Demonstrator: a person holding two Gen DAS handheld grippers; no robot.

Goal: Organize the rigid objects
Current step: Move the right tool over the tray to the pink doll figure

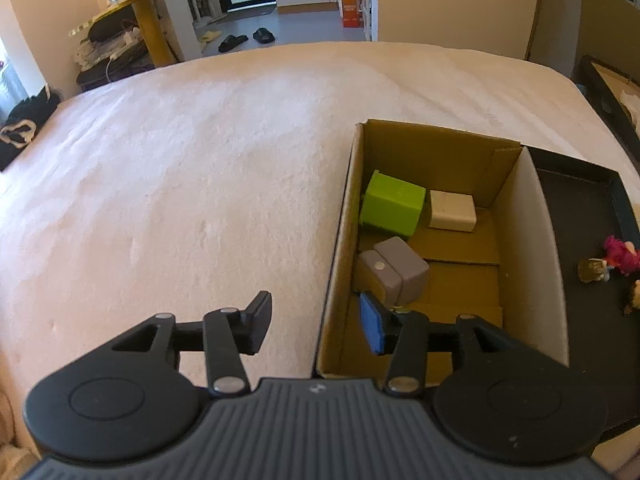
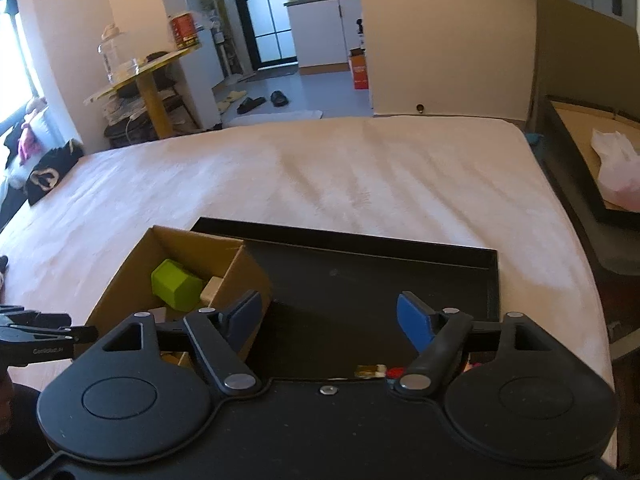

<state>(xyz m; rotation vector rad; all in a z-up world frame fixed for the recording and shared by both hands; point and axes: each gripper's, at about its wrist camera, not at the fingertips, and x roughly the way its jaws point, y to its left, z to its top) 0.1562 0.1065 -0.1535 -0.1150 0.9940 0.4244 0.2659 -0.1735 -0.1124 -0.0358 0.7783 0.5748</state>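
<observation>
An open cardboard box [image 1: 340,240] sits on the white bed and holds a green block [image 1: 394,204], a cream block [image 1: 452,210] and a grey block [image 1: 394,274]. My left gripper [image 1: 316,326] is open and empty, straddling the box's left wall near its front corner. In the right wrist view the box [image 2: 120,276] and green block [image 2: 176,284] lie at the left. My right gripper [image 2: 330,318] is open and empty above the black tray [image 2: 494,276] beside the box.
Small toys [image 1: 608,260] lie in the black tray [image 1: 616,184] right of the box. The white bed [image 1: 180,160] spreads left and ahead. A yellow table [image 2: 148,80] and dark clothes [image 2: 48,176] stand beyond the bed's left side. A dark frame [image 2: 576,184] lies right.
</observation>
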